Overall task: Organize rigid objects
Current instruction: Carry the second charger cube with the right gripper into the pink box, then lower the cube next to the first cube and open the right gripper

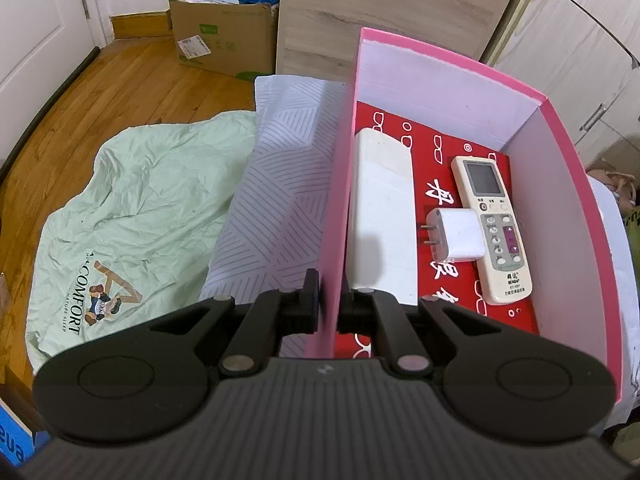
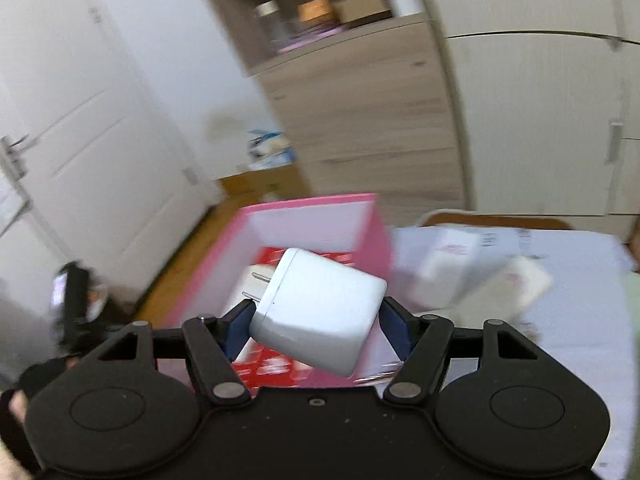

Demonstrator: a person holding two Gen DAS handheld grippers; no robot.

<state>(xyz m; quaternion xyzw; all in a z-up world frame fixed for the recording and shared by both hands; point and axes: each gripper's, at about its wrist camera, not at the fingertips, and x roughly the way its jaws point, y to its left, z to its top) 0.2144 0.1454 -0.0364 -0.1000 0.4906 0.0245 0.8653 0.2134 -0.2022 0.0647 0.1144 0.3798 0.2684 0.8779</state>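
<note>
Wooden floorboards and pale wardrobes are framing a bed (image 1: 276, 184) with a striped sheet, and a pink box (image 1: 568, 200) is sitting on it beside a crumpled green cover (image 1: 152, 208). The left hand-held gripper (image 1: 328, 304) is pinching the box's left wall, one finger outside and one inside, jaws narrow on the thin card, so it is steadying the box.

Inside the box, a long white case (image 1: 384, 216) is lying against that left wall, a remote control (image 1: 496, 232) is lying lengthwise nearer the right wall, and a second charger (image 1: 460, 236) is resting between them with its prongs pointing left.

The right hand-held gripper (image 2: 316, 332) is holding a white charger (image 2: 320, 308) across its body, the pads pressing on opposite sides at a fairly wide opening. The charger is sitting tilted in the grip, its prongs aiming forward and to the left. It looks sharp while the room is smearing behind it, so it is probably travelling with the gripper.

The relation that matters: the open box is lying directly ahead of and below the held charger, its far rim just beyond the prongs. Free floor seems to be remaining near the red lining's front, so the placement is likely calling for a short descent straight down, keeping clear of the remote.
</note>
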